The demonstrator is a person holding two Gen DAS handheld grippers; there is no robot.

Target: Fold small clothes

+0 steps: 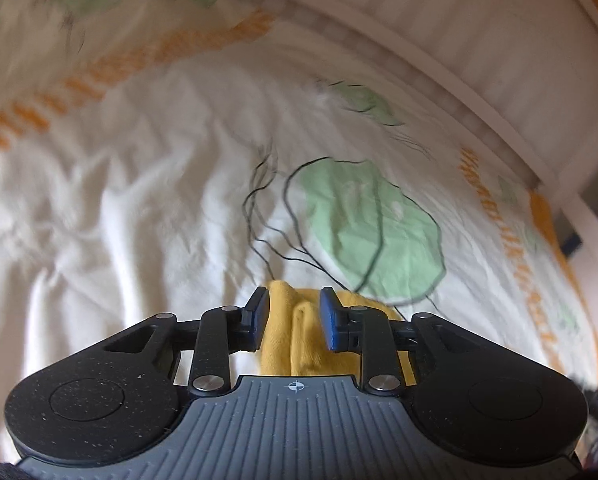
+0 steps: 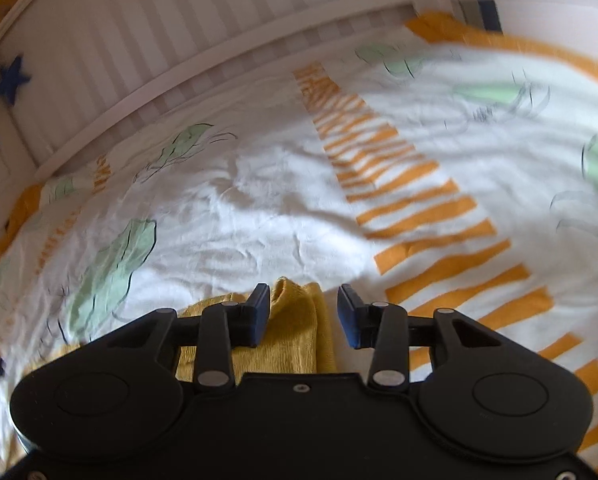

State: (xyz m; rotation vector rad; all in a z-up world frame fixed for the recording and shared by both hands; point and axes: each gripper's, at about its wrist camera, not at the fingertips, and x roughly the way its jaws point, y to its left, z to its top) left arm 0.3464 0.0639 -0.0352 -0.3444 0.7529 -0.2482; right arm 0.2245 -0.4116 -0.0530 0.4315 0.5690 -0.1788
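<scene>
Yellow garment (image 1: 299, 332), small and knitted, lies bunched on the bed sheet (image 1: 119, 208), at lower centre of both wrist views. In the left view a raised fold of it stands between the pads of the left claw (image 1: 293, 318). The pads sit apart, partly open, and the cloth looks loose between them rather than pinched; judged a release, not a grip. In the right view the same garment (image 2: 295, 332) sits low and left of centre. The right claw (image 2: 303, 314) is open wider. Its left pad rests against the edge of the cloth; its right pad is clear of it, over bare sheet. Neither claw has hold of anything.

Judgement: both claws flank one ridge of cloth from either end, which fits laying a fold down and letting go.

Outward: sheet is white, creased, printed with green blobs and orange stripes (image 2: 419, 216). A white slatted bed rail (image 2: 147, 52) curves across the top.
</scene>
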